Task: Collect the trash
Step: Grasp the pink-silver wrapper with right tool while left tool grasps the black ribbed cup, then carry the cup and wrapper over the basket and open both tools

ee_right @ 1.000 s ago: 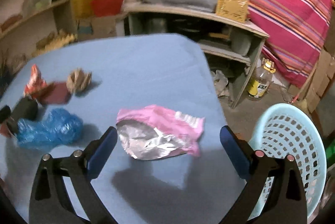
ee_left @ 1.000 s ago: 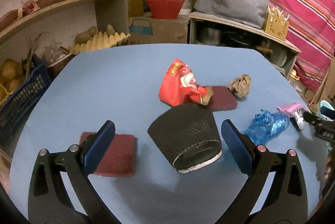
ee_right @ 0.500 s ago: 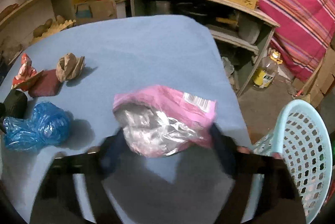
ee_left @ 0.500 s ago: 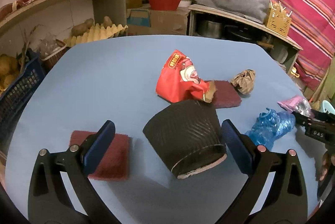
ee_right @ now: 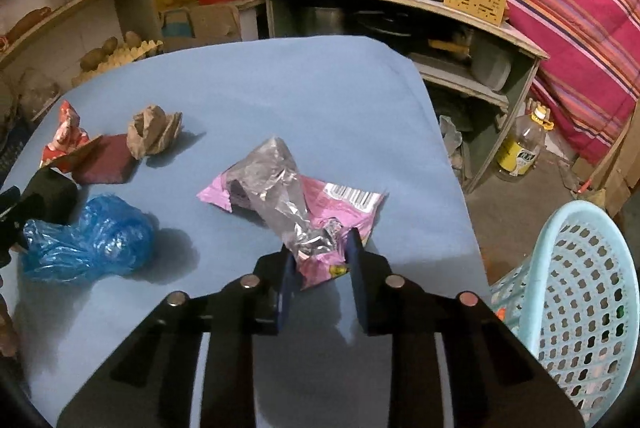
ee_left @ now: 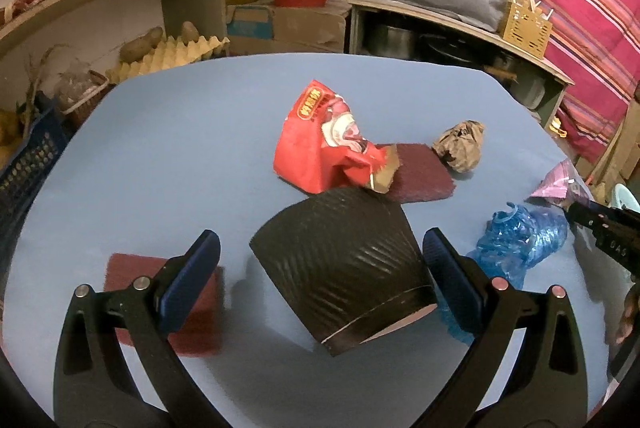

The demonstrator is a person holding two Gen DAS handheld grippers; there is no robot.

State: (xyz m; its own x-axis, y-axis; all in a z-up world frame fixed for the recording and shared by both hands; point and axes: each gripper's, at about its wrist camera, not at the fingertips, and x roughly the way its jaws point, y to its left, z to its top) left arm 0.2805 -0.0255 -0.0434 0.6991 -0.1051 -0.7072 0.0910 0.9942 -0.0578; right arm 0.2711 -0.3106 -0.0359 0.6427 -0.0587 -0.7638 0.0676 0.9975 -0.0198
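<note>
pinching the pink foil snack wrapper (ee_right: pixel 304 216) near the table's (ee_right: pixel 280 88) right edge, the right gripper (ee_right: pixel 320 268) has just been closing and its pads now clamp the crumpled near end. left gripper (ee_left: pixel 320 268) hangs spread wide around a tipped black paper cup (ee_left: pixel 344 268), not touching it. task looks barely begun: blue plastic bag (ee_right: pixel 88 240), red snack bag (ee_left: pixel 320 148), brown paper wad (ee_left: pixel 460 146) and the cup all lie on the table; light blue basket (ee_right: pixel 580 292) stands off the right edge, contents hidden. wrapper is torn open, silver inside, barcode showing.
</note>
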